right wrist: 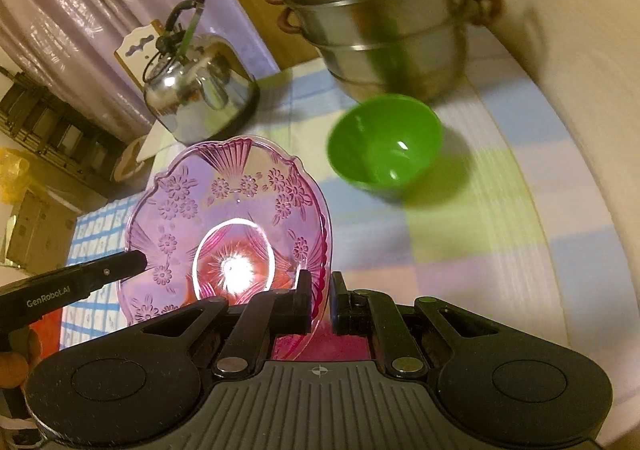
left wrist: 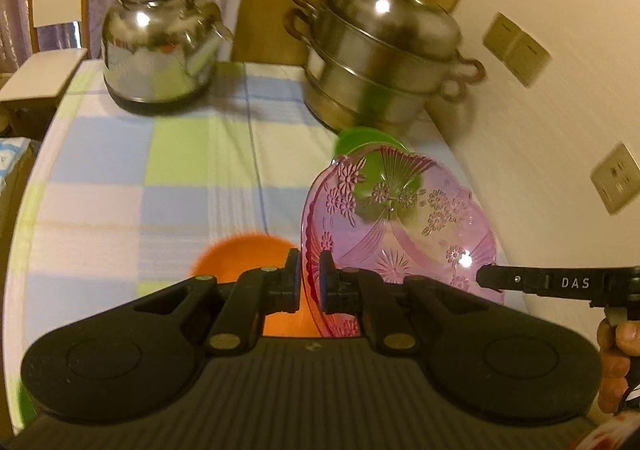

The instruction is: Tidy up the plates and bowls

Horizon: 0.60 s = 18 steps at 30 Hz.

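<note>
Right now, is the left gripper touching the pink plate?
Touching. In the left wrist view the left gripper has both pads clamped on the pink plate rim, no gap showing.

Left claw [left wrist: 310,282] clamps pink plate [left wrist: 404,226] rim.

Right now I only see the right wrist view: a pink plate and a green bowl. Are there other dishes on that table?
Observer: Yes. The left wrist view shows an orange bowl on the checked cloth, just beyond the left gripper.
Operator: Does that left one really hold the plate?
Observer: Yes. Its fingers pinch the rim of the pink plate, seen edge-on.
Operator: Anything on the wall?
Observer: A wall socket, beside the table's right edge.
</note>
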Each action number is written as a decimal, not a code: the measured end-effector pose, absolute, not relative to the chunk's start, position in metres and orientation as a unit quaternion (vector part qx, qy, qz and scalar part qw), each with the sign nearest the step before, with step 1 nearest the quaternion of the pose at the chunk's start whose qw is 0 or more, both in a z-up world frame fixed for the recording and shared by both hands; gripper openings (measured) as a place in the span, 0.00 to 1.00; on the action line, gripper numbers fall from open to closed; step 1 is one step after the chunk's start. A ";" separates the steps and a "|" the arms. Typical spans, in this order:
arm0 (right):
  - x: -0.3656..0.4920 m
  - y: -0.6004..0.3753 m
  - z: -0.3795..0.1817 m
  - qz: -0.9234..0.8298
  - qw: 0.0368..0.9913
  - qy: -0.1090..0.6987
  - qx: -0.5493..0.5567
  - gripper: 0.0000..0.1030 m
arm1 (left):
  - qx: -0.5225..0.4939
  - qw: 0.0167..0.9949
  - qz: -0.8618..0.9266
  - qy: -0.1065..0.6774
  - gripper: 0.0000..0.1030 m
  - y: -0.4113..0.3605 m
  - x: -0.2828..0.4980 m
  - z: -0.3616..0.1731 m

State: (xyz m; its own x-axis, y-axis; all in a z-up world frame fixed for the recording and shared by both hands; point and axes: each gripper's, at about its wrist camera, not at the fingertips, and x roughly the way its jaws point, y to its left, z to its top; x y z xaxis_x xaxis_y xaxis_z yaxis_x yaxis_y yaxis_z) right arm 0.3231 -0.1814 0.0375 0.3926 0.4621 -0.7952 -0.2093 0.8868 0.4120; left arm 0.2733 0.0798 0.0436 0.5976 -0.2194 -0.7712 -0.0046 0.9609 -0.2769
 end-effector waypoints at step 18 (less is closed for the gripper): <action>0.237 -0.257 0.001 0.174 0.818 0.527 0.149 0.08 | -0.117 0.873 -0.077 0.467 0.07 0.008 0.197 0.005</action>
State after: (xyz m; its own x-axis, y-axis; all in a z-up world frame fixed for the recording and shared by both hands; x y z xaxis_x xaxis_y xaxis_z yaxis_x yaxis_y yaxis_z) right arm 0.2367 -0.2567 0.0005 0.3835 0.4420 -0.8109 -0.1271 0.8949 0.4277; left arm 0.1971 0.0077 0.0054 0.5520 -0.2434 -0.7976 0.0242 0.9607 -0.2764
